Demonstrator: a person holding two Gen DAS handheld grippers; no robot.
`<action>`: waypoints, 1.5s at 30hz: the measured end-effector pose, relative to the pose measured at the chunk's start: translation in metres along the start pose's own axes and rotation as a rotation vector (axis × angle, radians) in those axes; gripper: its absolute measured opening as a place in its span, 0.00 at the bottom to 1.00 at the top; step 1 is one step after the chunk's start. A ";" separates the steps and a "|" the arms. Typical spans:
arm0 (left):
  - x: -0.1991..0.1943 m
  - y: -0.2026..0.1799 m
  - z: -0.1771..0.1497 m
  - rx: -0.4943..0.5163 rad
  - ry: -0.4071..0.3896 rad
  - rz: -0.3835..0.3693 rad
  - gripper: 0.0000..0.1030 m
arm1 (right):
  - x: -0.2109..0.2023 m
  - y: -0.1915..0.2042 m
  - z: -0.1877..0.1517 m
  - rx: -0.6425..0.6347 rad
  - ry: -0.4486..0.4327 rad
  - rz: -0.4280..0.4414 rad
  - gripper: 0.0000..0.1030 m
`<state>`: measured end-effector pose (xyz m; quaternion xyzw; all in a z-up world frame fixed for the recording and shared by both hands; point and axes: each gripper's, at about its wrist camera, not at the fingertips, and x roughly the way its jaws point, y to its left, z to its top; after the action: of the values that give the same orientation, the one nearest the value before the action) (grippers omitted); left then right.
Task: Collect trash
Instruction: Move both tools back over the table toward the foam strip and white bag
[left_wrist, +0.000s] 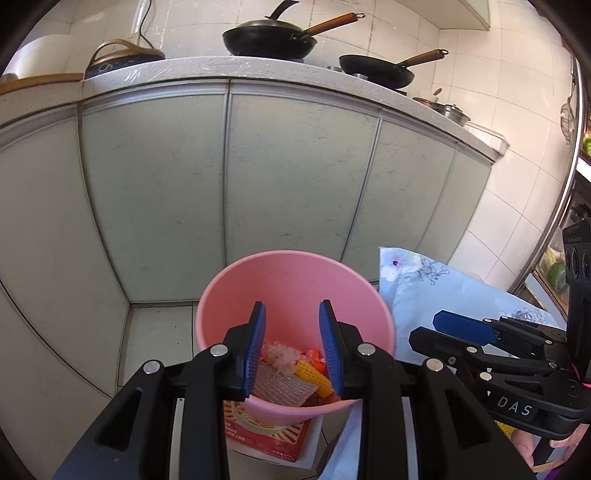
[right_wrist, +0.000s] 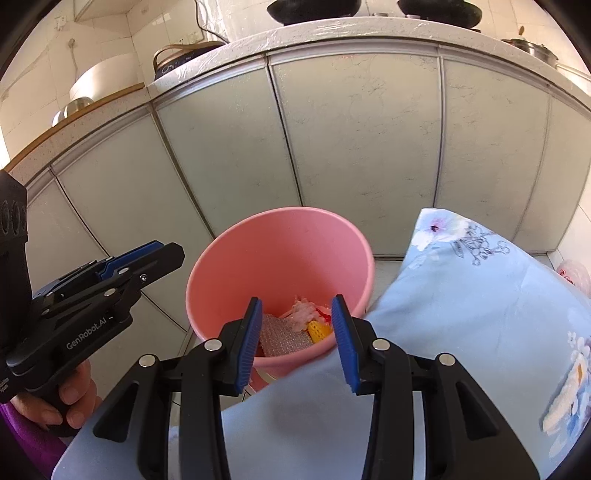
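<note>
Left wrist view: left tool (left_wrist: 291, 347) poised over the pink bin (left_wrist: 295, 280), blue pads apart with nothing between them, only the bin's contents visible below — a crumpled pinkish wrapper (left_wrist: 282, 356), a patch of bubble wrap (left_wrist: 280, 386), a yellow netted piece (left_wrist: 314, 374) and something orange-red beside it. Bin standing on the floor against the pale cabinet doors (left_wrist: 229, 177), partly resting on a red printed box (left_wrist: 266, 435). Right tool (left_wrist: 461, 326) entering from the right edge, seen side-on over the pale blue floral cushion (left_wrist: 461, 288). Up on the table (left_wrist: 207, 68), two dark pans with wooden handles and a small steel pot. Right wrist view: right tool (right_wrist: 297, 339) likewise apart and empty, aimed at the bin's near rim, with the cushion spreading under and right of it. Left tool (right_wrist: 144, 258) at the left edge, a hand (right_wrist: 70, 402) gripping its handle, a purple sleeve below. Judging by the load lying in the bin and both tools empty above it, probably the drop-off step just finished. Next move likely calls for pulling clear of the rim and seeking more trash. Only the right view shows a pinkish crumpled bag (right_wrist: 574, 275) beyond the cushion, perhaps the next piece; only the left view shows the red box and the pans in full.
</note>
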<state>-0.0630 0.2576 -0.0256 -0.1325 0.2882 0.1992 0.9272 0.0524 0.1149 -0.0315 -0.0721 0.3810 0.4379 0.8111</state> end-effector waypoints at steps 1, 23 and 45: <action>-0.002 -0.005 0.001 0.007 -0.003 -0.008 0.29 | -0.004 -0.002 -0.002 0.006 -0.004 -0.005 0.39; -0.011 -0.132 -0.007 0.184 0.058 -0.242 0.37 | -0.131 -0.115 -0.079 0.235 -0.111 -0.231 0.51; 0.053 -0.330 -0.064 0.537 0.293 -0.486 0.37 | -0.209 -0.235 -0.166 0.473 -0.173 -0.483 0.60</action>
<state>0.0926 -0.0422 -0.0648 0.0233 0.4196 -0.1296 0.8981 0.0717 -0.2389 -0.0566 0.0673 0.3739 0.1376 0.9147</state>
